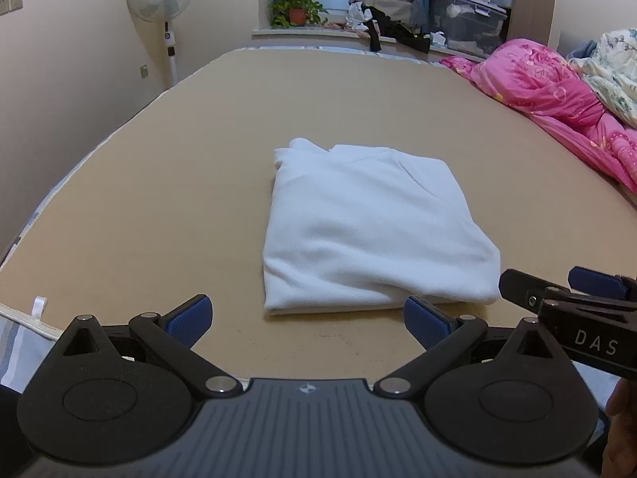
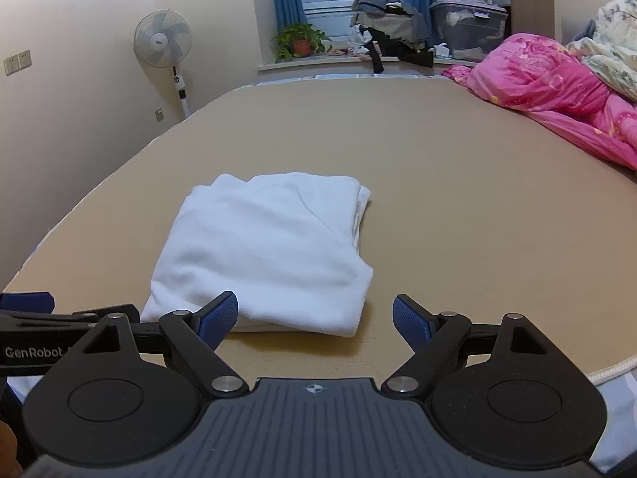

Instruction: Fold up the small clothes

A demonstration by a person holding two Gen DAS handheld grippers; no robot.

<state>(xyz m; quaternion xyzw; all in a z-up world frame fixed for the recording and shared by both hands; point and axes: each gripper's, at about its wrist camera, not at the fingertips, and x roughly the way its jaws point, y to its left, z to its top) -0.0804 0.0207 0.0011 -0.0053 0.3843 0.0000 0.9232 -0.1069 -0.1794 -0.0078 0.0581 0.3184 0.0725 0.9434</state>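
now the white garment (image 1: 370, 223) lies folded flat on the tan bed (image 1: 179, 183). left gripper (image 1: 306, 318) sits at its six o'clock, fingers spread wide, holding nothing. right gripper (image 2: 314, 318) at five o'clock, likewise wide and empty.

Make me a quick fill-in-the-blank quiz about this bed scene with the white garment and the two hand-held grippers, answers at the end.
1. The white garment lies ___ in a neat rectangle on the tan bed.
2. The left hand-held gripper has its jaws ___, with nothing between them.
3. The crumpled quilt at the bed's right side is ___ in colour.
4. On the windowsill stands a potted ___.

Answers: folded; open; pink; plant
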